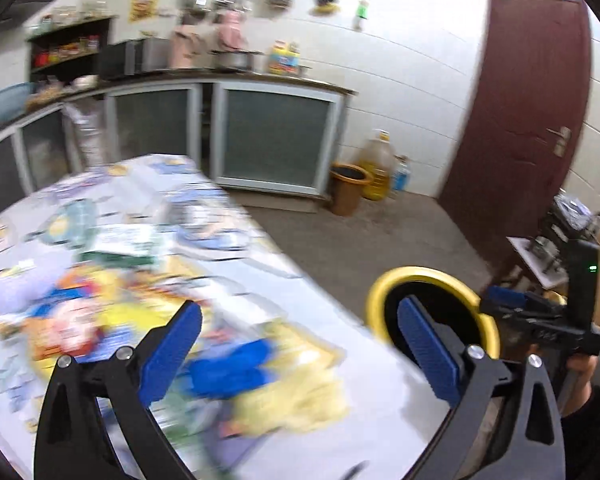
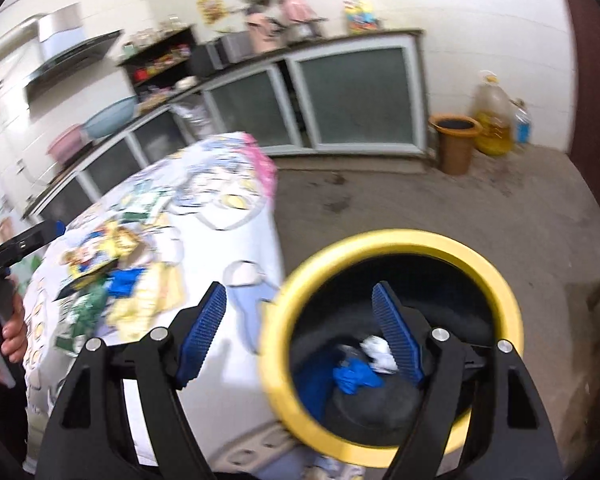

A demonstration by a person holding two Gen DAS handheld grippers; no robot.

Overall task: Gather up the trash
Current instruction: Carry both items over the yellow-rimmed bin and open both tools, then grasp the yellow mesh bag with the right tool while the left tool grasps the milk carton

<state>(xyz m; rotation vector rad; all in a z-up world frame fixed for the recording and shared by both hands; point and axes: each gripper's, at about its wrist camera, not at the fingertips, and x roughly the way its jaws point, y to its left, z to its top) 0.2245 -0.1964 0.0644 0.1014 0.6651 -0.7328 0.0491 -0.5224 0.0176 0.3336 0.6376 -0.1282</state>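
A blurred heap of trash wrappers (image 1: 148, 320), yellow, blue, orange and green, lies on the patterned tablecloth (image 1: 204, 216). My left gripper (image 1: 298, 308) hovers open over the heap's right end and the table edge, with nothing between its blue pads. Beside the table stands a black bin with a yellow rim (image 2: 380, 240). It holds a crumpled blue piece (image 2: 356, 376) and a white wad (image 2: 380, 354). My right gripper (image 2: 300, 288) is open and empty, one finger over the bin's mouth and the other over the cloth. The same wrappers (image 2: 108, 272) appear in the right wrist view.
A brown bucket (image 1: 348, 188), a yellow oil jug (image 1: 376, 172) and a small bottle stand on the floor by the glass-door cabinets (image 1: 276, 140). A dark red door (image 1: 532, 100) is at the right. A low cluttered stand (image 1: 548, 252) sits behind the bin.
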